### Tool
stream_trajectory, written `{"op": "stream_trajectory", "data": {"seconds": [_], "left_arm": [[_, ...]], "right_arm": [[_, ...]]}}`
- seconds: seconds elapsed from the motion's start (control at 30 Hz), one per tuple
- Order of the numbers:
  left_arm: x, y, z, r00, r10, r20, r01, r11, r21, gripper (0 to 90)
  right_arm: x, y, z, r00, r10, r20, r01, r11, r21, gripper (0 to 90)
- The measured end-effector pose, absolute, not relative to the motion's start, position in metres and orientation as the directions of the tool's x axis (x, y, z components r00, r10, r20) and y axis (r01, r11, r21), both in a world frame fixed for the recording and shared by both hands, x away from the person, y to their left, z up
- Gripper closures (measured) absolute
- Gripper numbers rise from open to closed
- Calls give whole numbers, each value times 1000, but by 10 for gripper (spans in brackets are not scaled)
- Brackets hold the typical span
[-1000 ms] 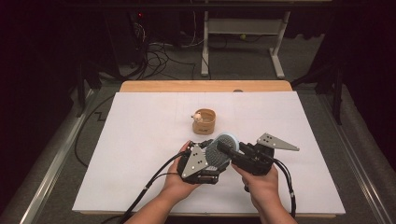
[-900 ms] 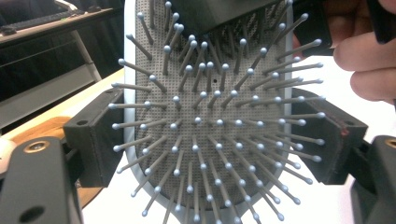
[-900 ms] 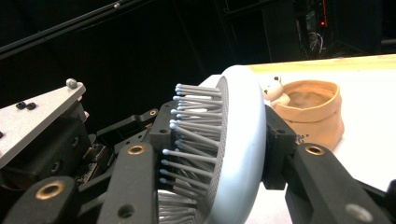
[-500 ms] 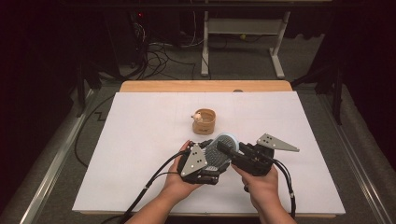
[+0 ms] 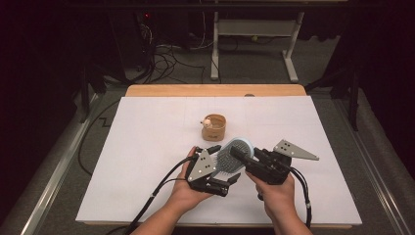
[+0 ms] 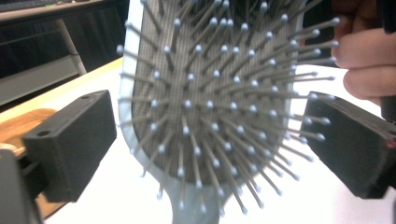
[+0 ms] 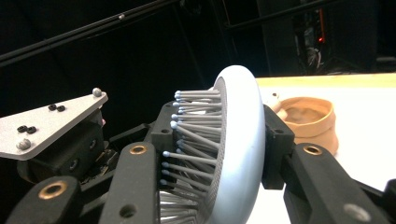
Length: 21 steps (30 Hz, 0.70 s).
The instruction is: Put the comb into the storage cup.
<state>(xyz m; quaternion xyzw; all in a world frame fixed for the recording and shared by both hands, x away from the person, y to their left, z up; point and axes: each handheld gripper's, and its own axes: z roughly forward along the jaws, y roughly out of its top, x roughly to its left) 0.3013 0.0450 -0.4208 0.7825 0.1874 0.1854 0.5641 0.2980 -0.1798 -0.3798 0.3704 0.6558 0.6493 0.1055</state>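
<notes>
A pale blue hairbrush (image 5: pixel 235 154) was held off the white table (image 5: pixel 147 147), just in front of a small tan cup (image 5: pixel 214 127), its bristles facing the left gripper (image 5: pixel 222 164). The right gripper (image 5: pixel 240 154) clenched the brush head front and back. The left gripper's jaws, which had just been opening, stood released either side of the head, touching nothing.

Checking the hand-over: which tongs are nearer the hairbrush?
Right. The right tongs clamp the hairbrush; the left tongs straddle its bristles, open, not touching.
</notes>
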Motion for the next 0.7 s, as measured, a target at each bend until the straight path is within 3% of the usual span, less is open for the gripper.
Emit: {"op": "stream_trajectory", "data": {"seconds": [0.7], "left_arm": [[307, 80, -422, 857, 514, 16, 131, -248, 960, 0]], "right_arm": [[298, -195, -374, -684, 677, 273, 281, -101, 954, 603]]}}
